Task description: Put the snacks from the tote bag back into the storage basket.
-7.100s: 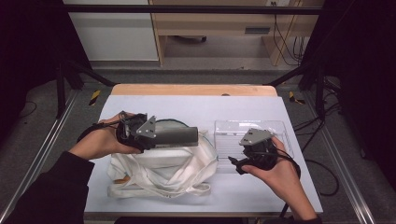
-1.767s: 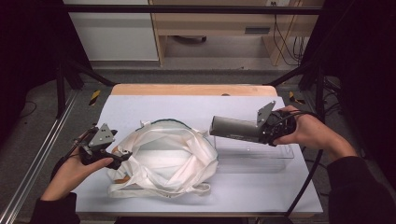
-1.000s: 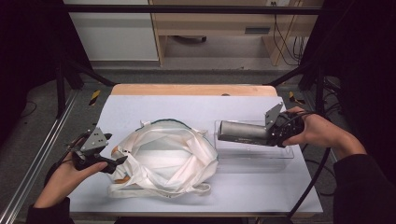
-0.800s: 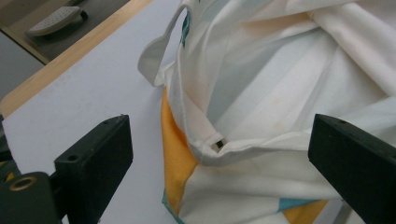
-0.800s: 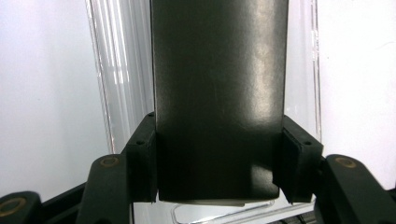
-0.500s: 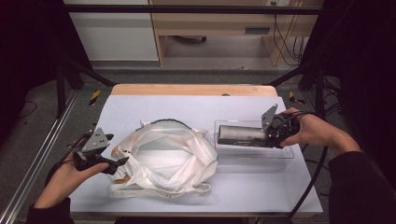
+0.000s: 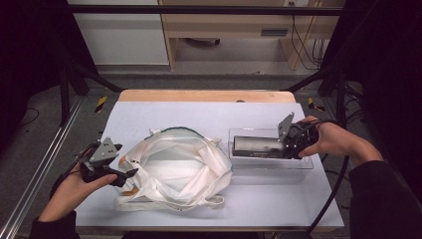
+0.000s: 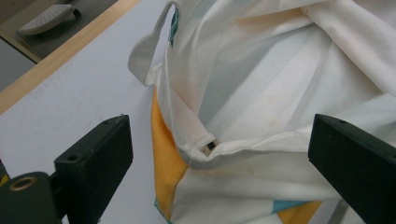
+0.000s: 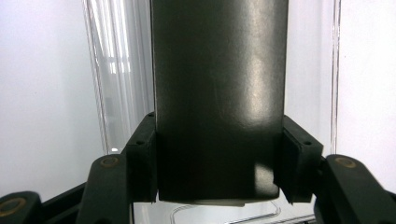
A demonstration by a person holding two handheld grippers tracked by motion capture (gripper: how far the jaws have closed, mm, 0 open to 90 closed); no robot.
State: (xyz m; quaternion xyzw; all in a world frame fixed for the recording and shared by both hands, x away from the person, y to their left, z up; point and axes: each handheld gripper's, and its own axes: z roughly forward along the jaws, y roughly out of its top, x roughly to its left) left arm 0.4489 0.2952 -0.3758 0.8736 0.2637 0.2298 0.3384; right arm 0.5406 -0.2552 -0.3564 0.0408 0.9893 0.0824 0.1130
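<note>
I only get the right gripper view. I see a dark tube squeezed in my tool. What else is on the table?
Observer: A crumpled white cloth bag lies left of the dark tube.
Operator: Where's the other tool?
Observer: The left tool is at the bag's left edge, with its jaws open.
Operator: Is the bag all white?
Observer: No. The left gripper view shows an orange patch on it.

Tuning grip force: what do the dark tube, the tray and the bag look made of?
Tube: likely metal or hard plastic, dark grey satin; soft sheen, fine speckle, crisp straight edges.
Tray: clear rigid plastic; see-through walls with bright edge glints.
Bag: woven cloth, matte white with orange and teal patches; stitched hems, soft folds.
</note>
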